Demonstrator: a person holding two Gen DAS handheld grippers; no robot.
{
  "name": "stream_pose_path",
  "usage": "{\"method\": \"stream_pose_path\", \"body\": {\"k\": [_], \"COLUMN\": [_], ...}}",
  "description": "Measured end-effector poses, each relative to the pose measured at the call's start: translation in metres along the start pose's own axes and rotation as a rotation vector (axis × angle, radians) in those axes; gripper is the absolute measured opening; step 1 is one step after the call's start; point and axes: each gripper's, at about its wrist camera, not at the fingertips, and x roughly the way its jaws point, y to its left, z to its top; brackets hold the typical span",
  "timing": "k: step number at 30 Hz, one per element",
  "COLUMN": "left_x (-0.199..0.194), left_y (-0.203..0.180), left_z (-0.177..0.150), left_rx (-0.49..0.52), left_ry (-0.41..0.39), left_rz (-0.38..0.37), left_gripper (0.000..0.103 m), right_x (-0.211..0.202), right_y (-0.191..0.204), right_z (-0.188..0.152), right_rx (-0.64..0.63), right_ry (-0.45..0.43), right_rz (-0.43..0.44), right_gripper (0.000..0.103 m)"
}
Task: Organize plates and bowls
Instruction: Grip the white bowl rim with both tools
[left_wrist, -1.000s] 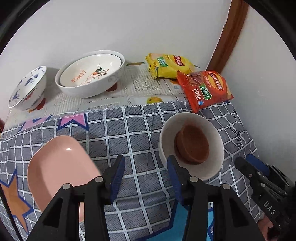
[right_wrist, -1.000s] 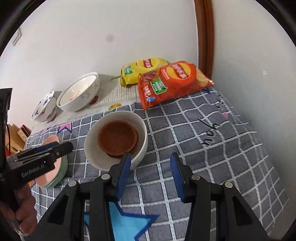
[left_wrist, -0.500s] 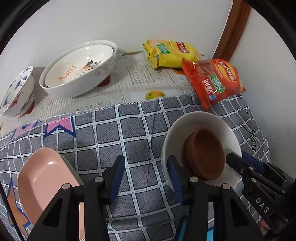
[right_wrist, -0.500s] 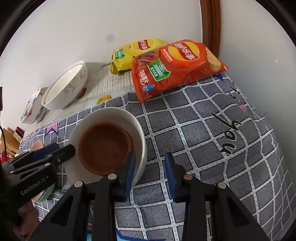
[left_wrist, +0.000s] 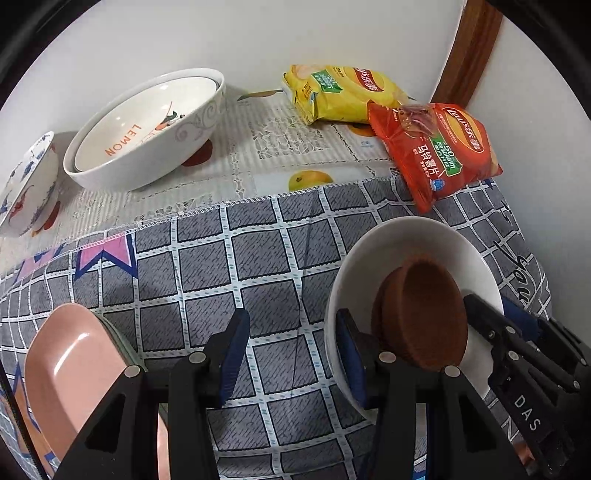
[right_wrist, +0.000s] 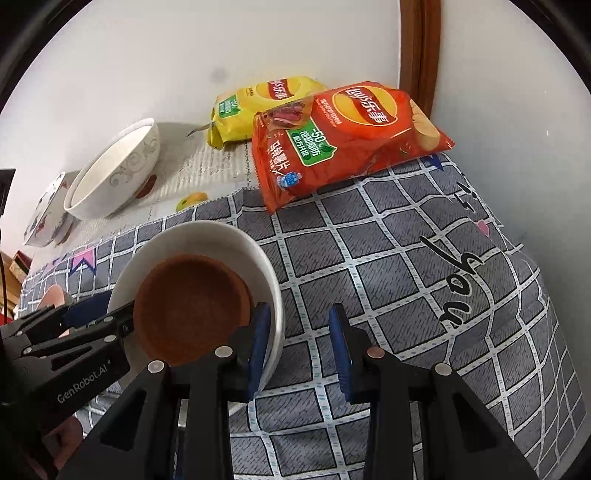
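Observation:
A white bowl (left_wrist: 406, 243) (right_wrist: 207, 240) holding a small brown bowl (left_wrist: 424, 314) (right_wrist: 192, 295) sits on the grey checked cloth. My left gripper (left_wrist: 291, 350) is open, its right finger at the white bowl's left rim. My right gripper (right_wrist: 299, 347) is open, its left finger just inside the white bowl's right rim, the other finger outside. A pink plate (left_wrist: 70, 373) on a green one lies at the lower left. A large "LEMON" bowl (left_wrist: 147, 129) (right_wrist: 114, 170) and a blue-patterned bowl (left_wrist: 26, 188) (right_wrist: 48, 210) stand at the back left.
A yellow chip bag (left_wrist: 340, 92) (right_wrist: 258, 107) and a red chip bag (left_wrist: 436, 147) (right_wrist: 343, 140) lie at the back by the wall corner. A wooden door frame (right_wrist: 421, 55) rises behind them. The wall closes the right side.
Both grippers have moved forward and closer to the white bowl. The right gripper's left finger now reaches over the rim. The bowls have stayed in place.

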Motion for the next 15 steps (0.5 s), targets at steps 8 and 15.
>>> {"method": "stream_pose_path", "body": {"k": [8,15], "left_x": [0.006,0.011], "left_y": [-0.002,-0.01], "left_z": [0.001,0.0], "left_rx": [-0.003,0.014], "left_ry": [0.014,0.029], "left_rz": [-0.04,-0.062], "left_gripper": [0.034,0.03], "right_x": [0.003,0.009], "right_y": [0.007,0.003], "right_z": [0.001,0.0], "right_rx": [-0.013,-0.013], "right_ry": [0.014,0.043], "right_rz": [0.035,0.038], "right_gripper": [0.017,0.016]}}
